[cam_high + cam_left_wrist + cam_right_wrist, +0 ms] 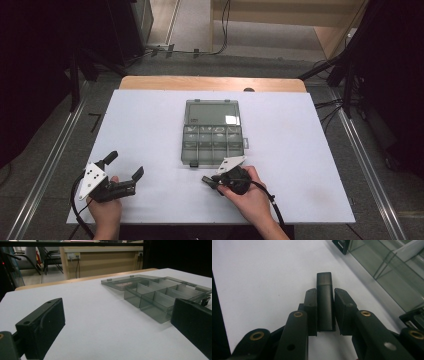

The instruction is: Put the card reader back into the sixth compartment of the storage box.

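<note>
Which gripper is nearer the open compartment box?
Right. The right gripper sits just in front of the box's near edge, shut on a small black bar. The left gripper is open, well off to the box's left.

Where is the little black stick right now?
The little black stick is pinched between the right gripper's jaws, just above the white table, near the front edge of the open clear box.

A translucent smoky-grey plastic compartment box [213, 132] lies open at the middle of my white table [150, 130], its lid [212, 113] folded flat on the far side and its divided tray nearer me. A small flat black rectangular bar [325, 301], clamped in my right gripper [214, 182], sits just before the box's near edge.
</note>
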Action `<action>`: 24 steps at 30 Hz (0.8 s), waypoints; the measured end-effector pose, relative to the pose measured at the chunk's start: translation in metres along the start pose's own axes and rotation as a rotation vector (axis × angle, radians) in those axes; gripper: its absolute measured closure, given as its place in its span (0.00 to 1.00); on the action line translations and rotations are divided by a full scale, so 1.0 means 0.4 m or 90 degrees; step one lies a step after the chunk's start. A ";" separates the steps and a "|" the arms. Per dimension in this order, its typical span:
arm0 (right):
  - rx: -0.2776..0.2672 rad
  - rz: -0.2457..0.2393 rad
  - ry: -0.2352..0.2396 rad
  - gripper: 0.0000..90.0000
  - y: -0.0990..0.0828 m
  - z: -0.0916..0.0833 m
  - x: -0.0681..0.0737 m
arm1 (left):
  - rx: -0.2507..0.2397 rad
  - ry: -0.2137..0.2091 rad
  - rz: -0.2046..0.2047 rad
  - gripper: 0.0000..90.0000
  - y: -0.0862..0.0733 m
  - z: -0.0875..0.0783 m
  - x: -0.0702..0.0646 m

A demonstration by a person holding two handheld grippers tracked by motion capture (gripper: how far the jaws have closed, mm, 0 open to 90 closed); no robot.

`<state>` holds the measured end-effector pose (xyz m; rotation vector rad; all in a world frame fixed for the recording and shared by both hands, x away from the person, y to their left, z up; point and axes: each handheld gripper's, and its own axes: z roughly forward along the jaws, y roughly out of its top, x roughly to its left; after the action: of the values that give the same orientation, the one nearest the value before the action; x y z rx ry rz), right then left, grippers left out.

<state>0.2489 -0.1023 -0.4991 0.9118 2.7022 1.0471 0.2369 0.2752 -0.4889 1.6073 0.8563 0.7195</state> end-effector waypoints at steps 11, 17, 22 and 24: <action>-0.019 0.006 0.010 0.79 0.011 -0.023 -0.008 | 0.000 0.000 0.001 0.00 0.000 0.000 0.001; -0.025 0.007 0.013 0.79 0.015 -0.034 -0.014 | -0.001 -0.001 0.000 0.00 0.000 0.000 0.001; -0.030 0.007 0.018 0.79 0.022 -0.042 -0.016 | -0.001 -0.001 0.000 0.00 0.000 0.000 0.001; -0.029 0.006 0.018 0.79 0.025 -0.043 -0.015 | -0.001 -0.001 0.000 0.00 0.000 0.000 0.001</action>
<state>0.2535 -0.1100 -0.4803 0.9102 2.6870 1.1266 0.2370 0.2756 -0.4887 1.6066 0.8553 0.7183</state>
